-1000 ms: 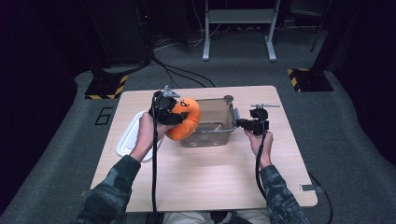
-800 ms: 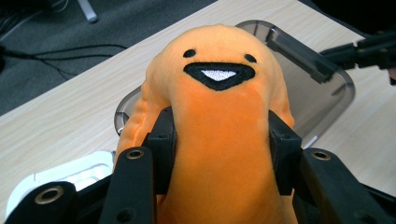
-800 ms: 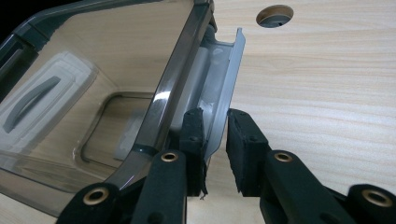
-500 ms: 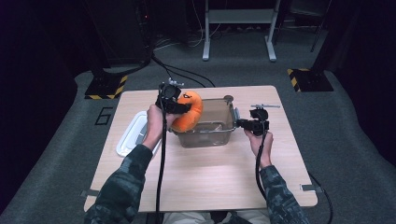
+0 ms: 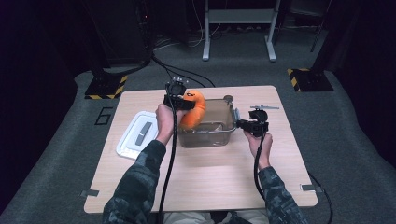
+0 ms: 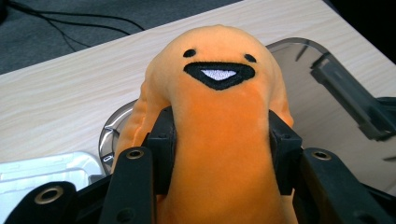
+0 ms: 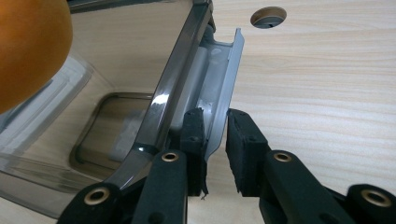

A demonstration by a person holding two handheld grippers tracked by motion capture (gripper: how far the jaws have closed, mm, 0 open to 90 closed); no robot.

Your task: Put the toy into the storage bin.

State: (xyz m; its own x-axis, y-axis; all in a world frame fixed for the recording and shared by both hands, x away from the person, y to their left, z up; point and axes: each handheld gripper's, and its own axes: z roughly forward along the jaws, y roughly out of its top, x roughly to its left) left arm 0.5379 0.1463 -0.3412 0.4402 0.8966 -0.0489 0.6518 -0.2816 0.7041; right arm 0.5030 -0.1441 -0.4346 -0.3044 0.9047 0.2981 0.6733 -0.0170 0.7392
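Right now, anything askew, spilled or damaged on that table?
Nothing stands out. The orange plush toy sits squarely in the left gripper, the clear bin stands upright, and its lid lies flat beside it.

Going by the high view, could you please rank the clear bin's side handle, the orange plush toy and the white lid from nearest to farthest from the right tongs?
1. Side handle: between the jaws of the right tongs, on the clear bin's right end.
2. Orange plush toy: over the bin's left part, held by the left tongs.
3. White lid: far left on the table.
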